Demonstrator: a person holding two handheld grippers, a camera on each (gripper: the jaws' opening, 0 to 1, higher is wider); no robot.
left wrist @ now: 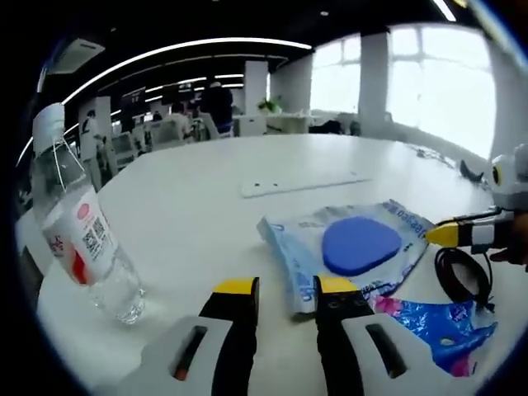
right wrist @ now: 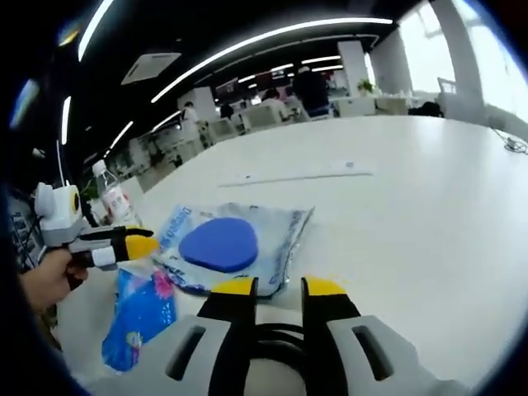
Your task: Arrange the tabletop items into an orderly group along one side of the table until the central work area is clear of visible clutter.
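A clear water bottle (left wrist: 82, 235) with a red-and-white label stands tilted in the left gripper view, also small at the far left (right wrist: 111, 198) in the right gripper view. A blue disc (left wrist: 360, 245) (right wrist: 219, 244) lies on a pale blue packet (left wrist: 297, 247) (right wrist: 280, 227) mid-table. Beside it lies a blue-and-pink packet (left wrist: 441, 330) (right wrist: 140, 318). My left gripper (left wrist: 287, 289) (right wrist: 144, 244) is open just short of the pale packet's corner, nothing between its fingers. My right gripper (right wrist: 278, 287) (left wrist: 437, 235) grips a coiled black cable (right wrist: 272, 338) (left wrist: 462, 276).
The white table (left wrist: 206, 214) (right wrist: 412, 214) stretches far back, with a flat white strip (left wrist: 301, 183) (right wrist: 297, 175) behind the packets. A hand (right wrist: 49, 280) holds the left gripper. Office chairs, desks and people stand beyond the far edge.
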